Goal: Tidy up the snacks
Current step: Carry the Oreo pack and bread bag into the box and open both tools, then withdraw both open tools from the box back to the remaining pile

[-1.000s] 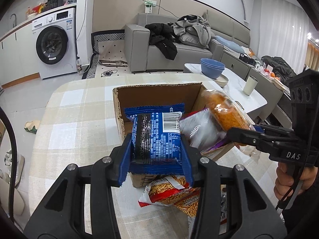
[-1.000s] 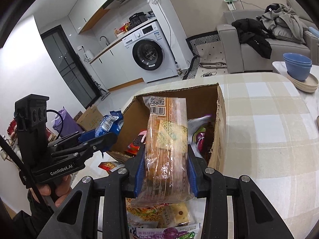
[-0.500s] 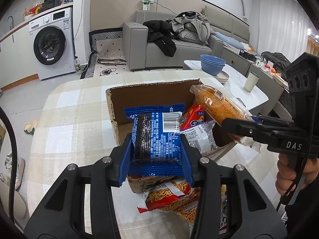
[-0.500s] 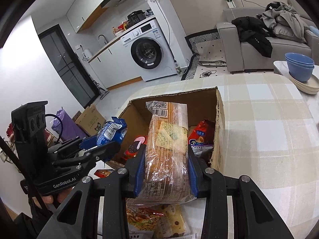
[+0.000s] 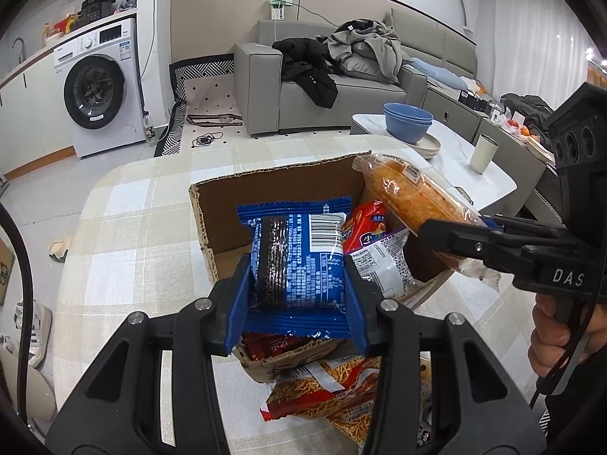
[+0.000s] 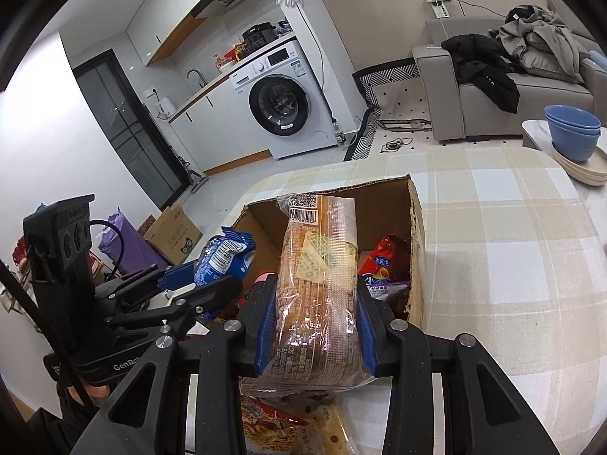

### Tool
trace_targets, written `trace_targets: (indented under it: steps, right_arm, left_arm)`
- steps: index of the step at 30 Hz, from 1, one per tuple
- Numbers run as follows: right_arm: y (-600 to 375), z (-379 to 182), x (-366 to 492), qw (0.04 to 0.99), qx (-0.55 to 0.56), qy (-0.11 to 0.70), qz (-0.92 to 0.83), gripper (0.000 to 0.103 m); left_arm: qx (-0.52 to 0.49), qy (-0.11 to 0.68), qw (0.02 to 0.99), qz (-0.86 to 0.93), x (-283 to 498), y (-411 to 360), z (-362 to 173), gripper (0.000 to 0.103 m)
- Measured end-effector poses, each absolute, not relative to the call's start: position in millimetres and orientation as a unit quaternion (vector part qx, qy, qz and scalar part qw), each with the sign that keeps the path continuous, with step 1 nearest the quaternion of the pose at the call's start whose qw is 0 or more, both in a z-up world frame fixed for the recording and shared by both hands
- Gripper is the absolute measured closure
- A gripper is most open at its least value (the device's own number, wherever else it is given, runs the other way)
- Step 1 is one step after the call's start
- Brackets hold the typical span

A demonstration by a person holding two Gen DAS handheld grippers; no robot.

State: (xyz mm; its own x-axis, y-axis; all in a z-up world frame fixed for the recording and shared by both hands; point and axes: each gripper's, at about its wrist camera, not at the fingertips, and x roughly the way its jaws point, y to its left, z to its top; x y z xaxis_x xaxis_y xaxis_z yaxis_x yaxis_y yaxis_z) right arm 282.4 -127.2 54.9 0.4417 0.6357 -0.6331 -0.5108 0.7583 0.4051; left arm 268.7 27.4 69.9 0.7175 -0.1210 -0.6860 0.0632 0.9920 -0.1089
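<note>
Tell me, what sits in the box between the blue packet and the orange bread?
A red snack bag atop a white-and-purple bag, seen in the left wrist view.

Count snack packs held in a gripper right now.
2. Blue packet in the left gripper; clear-wrapped bread pack in the right gripper. Both hang over the cardboard box.

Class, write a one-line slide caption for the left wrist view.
Left gripper holds a blue snack packet over the cardboard box, while the right gripper holds a clear-wrapped bread pack alongside.
</note>
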Motion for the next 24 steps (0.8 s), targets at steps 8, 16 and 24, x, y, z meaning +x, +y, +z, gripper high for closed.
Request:
trace_targets:
  steps: [8,16,24]
  right_arm:
    - [-122,48,296,0.842,0.081,0.413,0.337,0.066]
    - [-110,35,294,0.840,0.061,0.418,0.341,0.060]
    - [-115,41,277,0.844,0.041,0.406,0.347,0.049]
  left_arm:
    - [-0.031,0.377,0.925,-0.043,286,26,63,0.062]
    - [-0.010,0.390,0.920,-0.038,295,21,44,0.062]
    - [-0.021,0.391,0.917,-0.069,280,15,49,0.028]
